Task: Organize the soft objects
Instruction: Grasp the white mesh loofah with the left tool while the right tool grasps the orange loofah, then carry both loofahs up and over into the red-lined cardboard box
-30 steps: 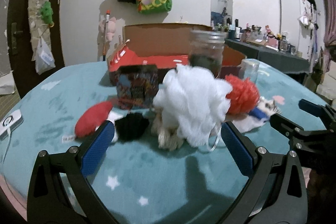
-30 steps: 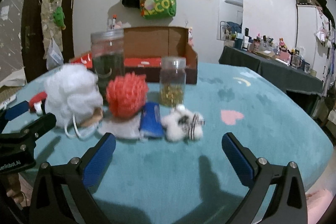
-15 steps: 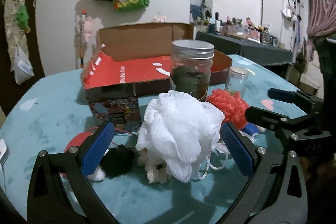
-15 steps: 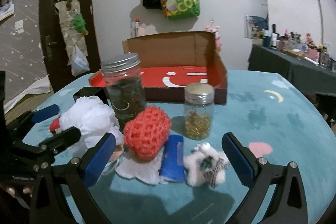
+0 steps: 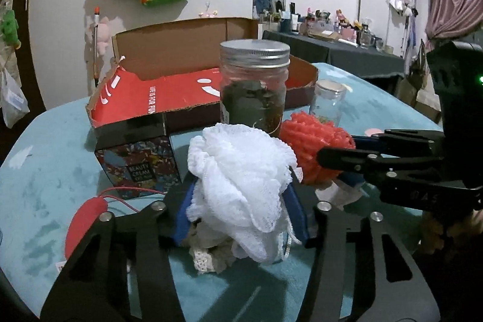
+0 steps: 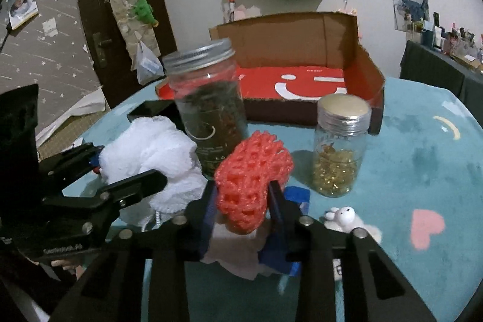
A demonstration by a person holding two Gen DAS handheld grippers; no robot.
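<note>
My left gripper [image 5: 238, 210] is shut on a white mesh bath pouf [image 5: 241, 174], which also shows in the right wrist view [image 6: 151, 153]. My right gripper [image 6: 243, 210] is shut on a red net sponge [image 6: 253, 180], seen in the left wrist view [image 5: 311, 147] to the right of the pouf. Both soft things are at table height. An open cardboard box with a red floor [image 5: 169, 92] [image 6: 302, 80] lies behind them. A small white plush rabbit [image 6: 344, 216] lies on the table right of my right gripper. A cream crochet piece [image 5: 211, 255] lies under the pouf.
A tall glass jar with dark contents [image 5: 253, 86] [image 6: 208, 113] stands just behind the pouf and sponge. A small jar of gold bits [image 6: 338, 147] stands to the right. A patterned cream box [image 5: 139, 165] and a red object [image 5: 81, 228] lie left. The teal tablecloth [image 6: 422, 156] covers the table.
Both grippers moved forward and closed: the left on the white pouf, the right on the red net sponge. The sponge is squeezed narrower.
</note>
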